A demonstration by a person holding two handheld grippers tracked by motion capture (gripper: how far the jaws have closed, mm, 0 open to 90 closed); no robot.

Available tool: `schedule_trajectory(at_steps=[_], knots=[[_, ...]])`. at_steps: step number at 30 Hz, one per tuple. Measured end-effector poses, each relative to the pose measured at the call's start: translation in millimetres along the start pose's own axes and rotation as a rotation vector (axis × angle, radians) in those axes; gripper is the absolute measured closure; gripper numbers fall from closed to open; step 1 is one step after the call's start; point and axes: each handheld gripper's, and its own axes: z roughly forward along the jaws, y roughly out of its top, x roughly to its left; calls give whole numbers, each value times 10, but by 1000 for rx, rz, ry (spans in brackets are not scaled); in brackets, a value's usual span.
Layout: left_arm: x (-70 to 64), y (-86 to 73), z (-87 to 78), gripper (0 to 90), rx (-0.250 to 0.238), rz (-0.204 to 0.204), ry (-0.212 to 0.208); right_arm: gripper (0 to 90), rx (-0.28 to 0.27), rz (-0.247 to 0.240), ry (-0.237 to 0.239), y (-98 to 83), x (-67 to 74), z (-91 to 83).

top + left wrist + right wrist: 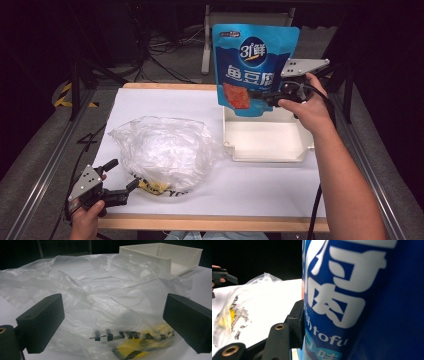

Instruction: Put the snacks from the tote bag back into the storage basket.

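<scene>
A blue snack pouch (255,65) with white lettering hangs upright above the back of a white tray (265,156). My right gripper (266,98) is shut on its lower right edge. In the right gripper view the pouch (362,302) is pressed against one black finger (295,322) and hides the other. A crumpled clear plastic bag (165,150) with yellow and black print lies at the front left. My left gripper (122,175) stands open just in front of it, and its jaws (113,317) flank the bag (107,295) without touching it.
White paper covers the table (165,102), with a wooden edge (210,222) at the front. The white tray (160,252) sits behind and right of the bag. Metal rails run along both sides, and cables lie on the dark floor beyond.
</scene>
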Motion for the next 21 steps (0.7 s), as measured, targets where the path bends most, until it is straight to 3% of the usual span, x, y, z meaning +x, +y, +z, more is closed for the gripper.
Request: schedule_trajectory(at_steps=[10, 14, 21], knots=[[8, -3, 4, 44, -3, -2, 1, 513, 24, 19, -67, -137, -190, -189], [7, -4, 2, 45, -1, -2, 1, 514, 31, 38, -97, -277, -231, -191], [10, -4, 4, 44, 0, 1, 4, 514, 79, 73, -107, -558, -283, -98]])
